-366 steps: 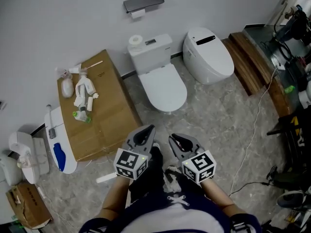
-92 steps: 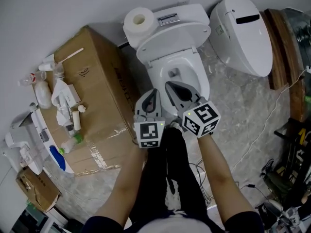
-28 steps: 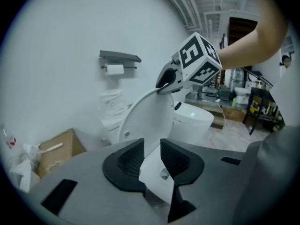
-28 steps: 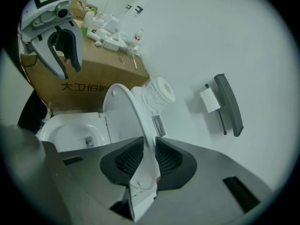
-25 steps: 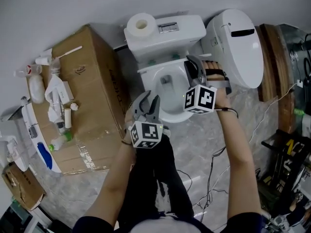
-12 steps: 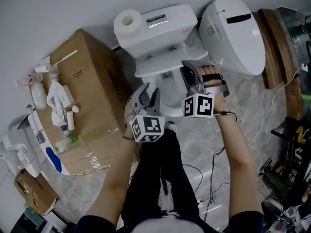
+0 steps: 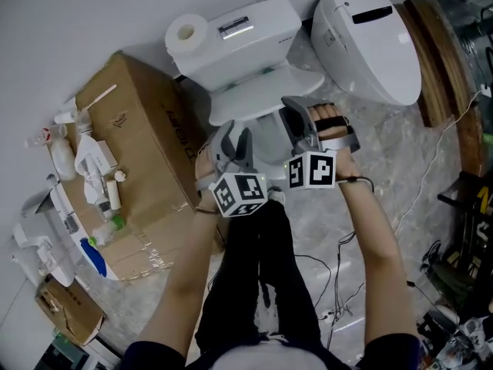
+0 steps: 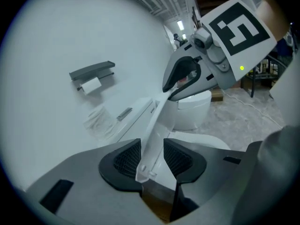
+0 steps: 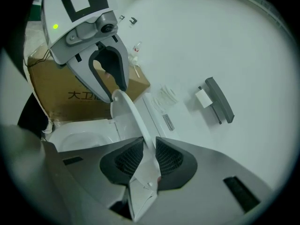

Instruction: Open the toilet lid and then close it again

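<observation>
The white toilet lid [image 7: 266,91] stands half lowered over the bowl [image 9: 79,139], in front of the tank [image 7: 239,33]. My right gripper [image 7: 296,122] holds the lid's right edge. In the right gripper view the lid [image 9: 129,114] is pinched between the pads of the right gripper [image 9: 149,149]. My left gripper [image 7: 231,141] is at the lid's left edge. Its jaws have just been opening. In the left gripper view the lid [image 8: 157,121] runs loosely between the wide jaws of the left gripper [image 8: 152,146].
A toilet paper roll [image 7: 185,33] sits on the tank. A cardboard box [image 7: 146,137] with bottles and wrappers stands left of the toilet. A second white toilet [image 7: 366,37] is at the right. Cables lie on the marble floor [image 7: 400,168].
The lid has tipped forward from upright against the tank and now covers much of the bowl. The right gripper has come toward me with it. The left gripper has rolled at the lid's edge.
</observation>
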Demonstrator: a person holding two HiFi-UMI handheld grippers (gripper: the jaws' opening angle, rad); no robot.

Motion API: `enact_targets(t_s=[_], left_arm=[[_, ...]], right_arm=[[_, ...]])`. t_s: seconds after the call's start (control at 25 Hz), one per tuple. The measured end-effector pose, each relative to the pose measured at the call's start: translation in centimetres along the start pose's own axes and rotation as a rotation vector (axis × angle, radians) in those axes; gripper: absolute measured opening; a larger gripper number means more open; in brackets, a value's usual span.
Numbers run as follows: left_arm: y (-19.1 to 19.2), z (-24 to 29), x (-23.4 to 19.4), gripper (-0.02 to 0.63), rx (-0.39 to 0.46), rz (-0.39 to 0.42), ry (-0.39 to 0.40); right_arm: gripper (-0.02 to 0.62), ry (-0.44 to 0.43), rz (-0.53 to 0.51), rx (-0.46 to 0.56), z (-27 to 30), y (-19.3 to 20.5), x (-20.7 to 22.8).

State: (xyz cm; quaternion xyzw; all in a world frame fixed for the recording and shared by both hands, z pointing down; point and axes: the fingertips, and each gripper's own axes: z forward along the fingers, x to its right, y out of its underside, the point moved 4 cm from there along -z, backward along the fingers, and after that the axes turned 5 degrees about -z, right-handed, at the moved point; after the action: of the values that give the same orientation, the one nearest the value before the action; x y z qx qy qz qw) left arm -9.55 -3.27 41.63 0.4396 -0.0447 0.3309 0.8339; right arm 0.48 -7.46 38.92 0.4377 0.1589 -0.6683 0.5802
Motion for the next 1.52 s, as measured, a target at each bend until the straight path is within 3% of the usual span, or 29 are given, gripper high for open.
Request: enact_targets(t_s=[0.2, 0.36, 0.6, 0.72, 1.0, 1.52], left_arm=[[0.2, -0.6, 0.7, 0.147, -0.030, 0.141, -0.047], [0.9, -0.2, 2.0, 0.149, -0.064, 0.213, -0.026], [0.8, 0.4, 2.9, 0.139, -0.091, 0.217, -0.055], [1.0, 0.5, 3.2, 0.061, -0.113, 0.258, -0.074], [1.8, 0.0, 4.7, 0.061, -0.147, 0.246, -0.044], [3.9, -0.7, 8.2, 0.066, -0.163, 0.289, 0.006]], right_arm=[[0.072, -0.005, 0.018, 0.001, -0.8, 0.3, -1.0], [0.072, -0.012, 0.057, 0.001, -1.3, 0.4, -1.9], [0.072, -0.018, 0.081, -0.006, -2.0, 0.7, -3.0], [0.073, -0.021, 0.073, -0.013, -2.4, 0.9, -3.8], [0.074, -0.032, 0.062, -0.027, -3.3, 1.3, -5.6], [0.091, -0.023, 0.185, -0.047, -5.3, 2.3, -9.6]])
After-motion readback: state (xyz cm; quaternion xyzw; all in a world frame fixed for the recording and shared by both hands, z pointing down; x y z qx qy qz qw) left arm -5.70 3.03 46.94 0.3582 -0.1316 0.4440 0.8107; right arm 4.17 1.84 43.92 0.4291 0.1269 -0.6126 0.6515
